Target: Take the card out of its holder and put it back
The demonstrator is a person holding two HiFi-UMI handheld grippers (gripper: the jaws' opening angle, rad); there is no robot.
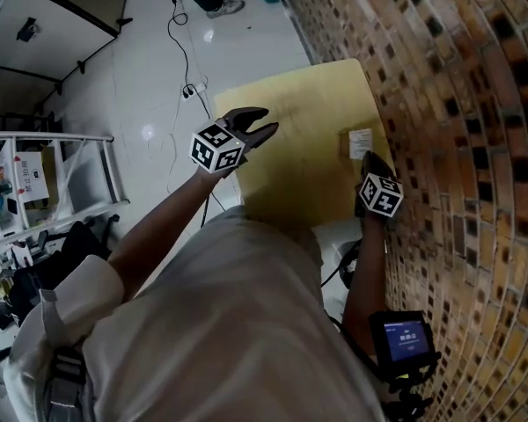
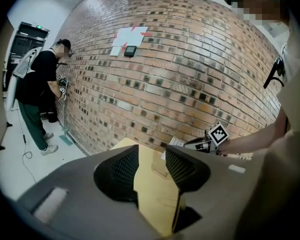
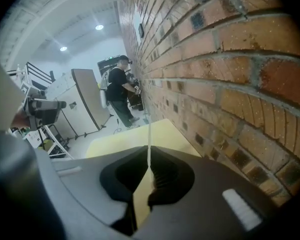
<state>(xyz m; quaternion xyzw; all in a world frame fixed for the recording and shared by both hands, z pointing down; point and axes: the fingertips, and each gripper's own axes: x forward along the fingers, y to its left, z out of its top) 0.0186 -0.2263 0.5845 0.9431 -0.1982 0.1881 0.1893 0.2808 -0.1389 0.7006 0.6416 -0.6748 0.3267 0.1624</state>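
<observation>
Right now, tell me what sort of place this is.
Probably an indoor workshop or lab: a bare brick wall, a glossy white floor with a trailing cable, and a metal rack loaded with gear.

1. A person in a white shirt [image 1: 246,323] leans over a yellow table [image 1: 308,183], a gripper in each hand.
2. The left gripper [image 1: 266,122], jaws apart, hovers at the table's 9 o'clock edge.
3. The right gripper [image 1: 370,158] meets the near edge of a white card [image 1: 360,141] on the table's 3 o'clock side, beside the brick wall [image 1: 458,104].
4. Cables [image 1: 180,51] trail across the white floor [image 1: 141,104] at 11 o'clock. A white rack [image 1: 66,136] stands at 9 o'clock, and a lit screen [image 1: 403,337] at 5 o'clock.
</observation>
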